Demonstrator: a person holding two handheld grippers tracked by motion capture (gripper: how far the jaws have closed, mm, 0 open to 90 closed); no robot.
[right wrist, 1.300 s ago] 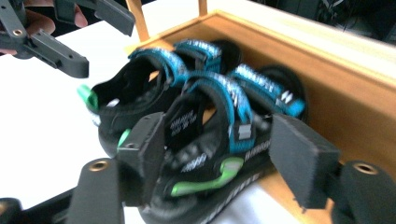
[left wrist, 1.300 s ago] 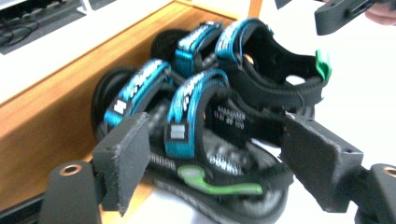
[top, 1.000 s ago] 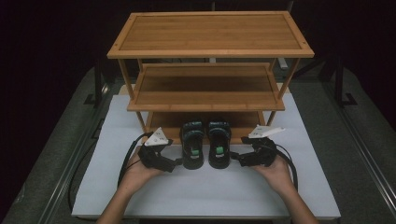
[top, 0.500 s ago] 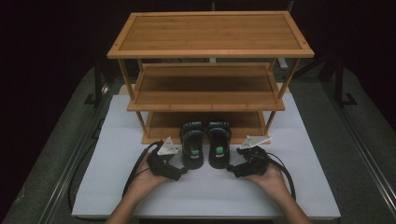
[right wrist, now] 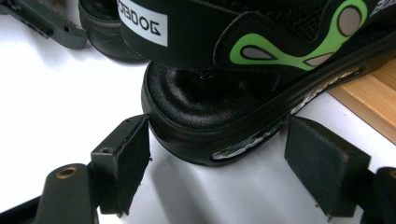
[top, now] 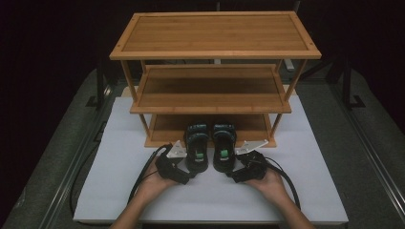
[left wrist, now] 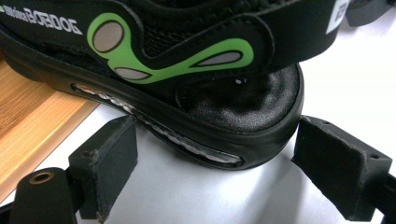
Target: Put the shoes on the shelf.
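Black sandals with green trim: left sandal (top: 197,149) and right sandal (top: 224,148) sat side by side, toes on the bottom shelf of the bamboo rack (top: 215,33), heels out over the white table (top: 305,157).

Left hand-held gripper (top: 187,177) was at the heel of the left sandal. Left gripper view: jaws spread apart, heel (left wrist: 243,116) sitting between them. Near-side pad (left wrist: 109,158) was just beside the sole edge; contact not resolvable. Far-side pad (left wrist: 338,163) stood clear of the heel with a visible gap. So released, not clamping.

Right hand-held gripper (top: 235,177) mirrored it at the heel of the right sandal. Right gripper view: jaws spread, heel (right wrist: 205,112) between them. One pad (right wrist: 126,158) was at or touching the heel rim, the other pad (right wrist: 322,163) just off the sole side. Also released, nothing gripped.

Both sandals rested flat, sole down, neither lifted. Bamboo edge of the rack's bottom shelf (left wrist: 32,121) lay just beyond the left gripper's near-side jaw, under the front of the sandal. Both hands were low on the table, in front of the rack, cables trailing back toward the person.
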